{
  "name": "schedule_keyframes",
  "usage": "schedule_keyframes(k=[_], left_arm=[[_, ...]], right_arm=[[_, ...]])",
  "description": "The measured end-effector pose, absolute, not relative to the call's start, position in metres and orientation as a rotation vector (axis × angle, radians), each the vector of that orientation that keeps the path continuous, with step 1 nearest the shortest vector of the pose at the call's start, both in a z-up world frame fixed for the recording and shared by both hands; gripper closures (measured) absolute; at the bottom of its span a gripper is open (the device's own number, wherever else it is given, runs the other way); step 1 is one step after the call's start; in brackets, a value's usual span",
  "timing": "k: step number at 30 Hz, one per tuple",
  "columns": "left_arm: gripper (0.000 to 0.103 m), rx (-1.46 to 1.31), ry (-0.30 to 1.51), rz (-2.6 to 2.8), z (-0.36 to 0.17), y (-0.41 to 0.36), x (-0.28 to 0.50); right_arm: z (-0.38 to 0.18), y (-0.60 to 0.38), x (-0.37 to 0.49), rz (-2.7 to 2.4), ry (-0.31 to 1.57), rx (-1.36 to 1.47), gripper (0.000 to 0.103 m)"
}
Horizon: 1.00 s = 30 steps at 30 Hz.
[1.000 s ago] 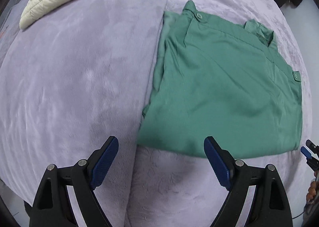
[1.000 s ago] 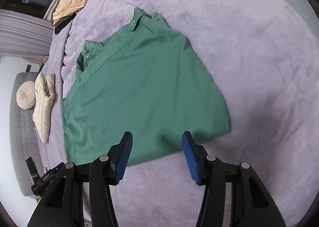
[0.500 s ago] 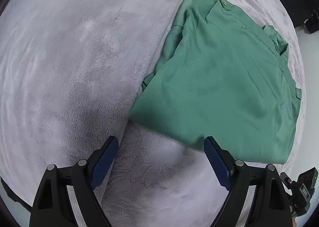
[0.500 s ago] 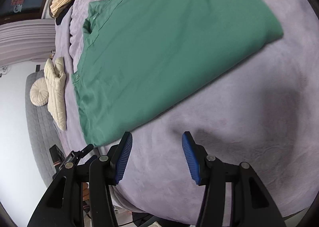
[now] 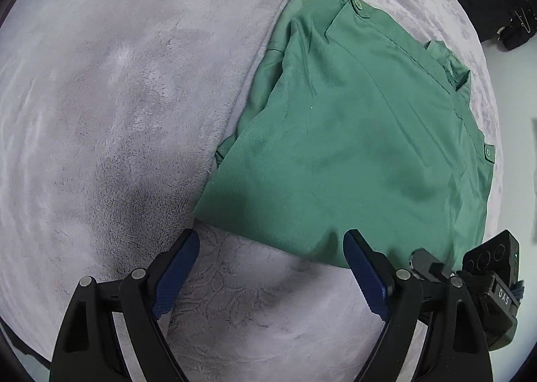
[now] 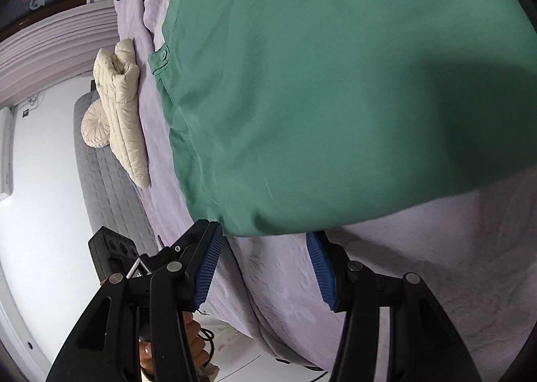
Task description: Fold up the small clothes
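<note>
Both grippers have come down and closer to the near hem of the green shirt in the last second. The left gripper stands wide open with its blue pads just short of the hem, near the shirt's near-left corner, and it holds nothing. The right gripper is also open and empty; its pads sit at the hem by the other near corner, and the cloth seems to hang just over them, though the view is too close to say if it touches. I judge this as the approach to pinch both near corners for the next fold.

The shirt lies flat, already partly folded, on the grey plush blanket, toward the blanket's right side in the left wrist view. A cream quilted jacket lies well apart at the far edge. Nothing stands between the pads and the hem; the soft pile could be pinched together with the cloth.
</note>
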<state>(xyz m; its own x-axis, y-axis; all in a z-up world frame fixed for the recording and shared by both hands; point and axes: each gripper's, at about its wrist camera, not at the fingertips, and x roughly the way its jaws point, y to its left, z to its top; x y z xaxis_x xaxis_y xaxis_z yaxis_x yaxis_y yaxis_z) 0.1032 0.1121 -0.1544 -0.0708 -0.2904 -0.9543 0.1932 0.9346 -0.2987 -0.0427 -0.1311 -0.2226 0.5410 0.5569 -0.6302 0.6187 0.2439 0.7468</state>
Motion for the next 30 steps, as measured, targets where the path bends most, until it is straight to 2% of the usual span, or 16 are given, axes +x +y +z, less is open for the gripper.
schedule_keyframes(k=[8, 11, 12, 13, 14, 20, 25, 30], left_arm=[[0.014, -0.209, 1.611, -0.433, -0.166, 0.136, 0.114], [0.014, -0.259, 1.616, -0.444, -0.169, 0.139, 0.117], [0.014, -0.280, 1.618, -0.448, -0.170, 0.140, 0.118], [0.014, -0.298, 1.621, -0.450, -0.171, 0.138, 0.120], [0.014, -0.311, 1.622, -0.452, -0.171, 0.139, 0.121], [0.014, -0.431, 1.648, -0.566, -0.177, 0.137, 0.139], [0.014, -0.479, 1.645, -0.680, -0.184, 0.111, 0.177], [0.014, -0.463, 1.646, -0.718, -0.190, 0.077, 0.205]], right_arm=[[-0.242, -0.128, -0.037, -0.112, 0.927, 1.636, 0.046], [-0.244, -0.129, -0.040, -0.141, 0.921, 1.665, 0.061], [-0.246, -0.129, -0.040, -0.152, 0.933, 1.665, 0.071], [-0.246, -0.129, -0.041, -0.161, 0.941, 1.662, 0.087], [-0.245, -0.130, -0.041, -0.161, 0.938, 1.658, 0.095], [-0.208, -0.142, -0.034, -0.046, 0.837, 1.603, 0.097], [-0.184, -0.150, -0.026, -0.004, 0.839, 1.516, 0.097], [-0.184, -0.150, -0.020, 0.002, 0.863, 1.502, 0.097]])
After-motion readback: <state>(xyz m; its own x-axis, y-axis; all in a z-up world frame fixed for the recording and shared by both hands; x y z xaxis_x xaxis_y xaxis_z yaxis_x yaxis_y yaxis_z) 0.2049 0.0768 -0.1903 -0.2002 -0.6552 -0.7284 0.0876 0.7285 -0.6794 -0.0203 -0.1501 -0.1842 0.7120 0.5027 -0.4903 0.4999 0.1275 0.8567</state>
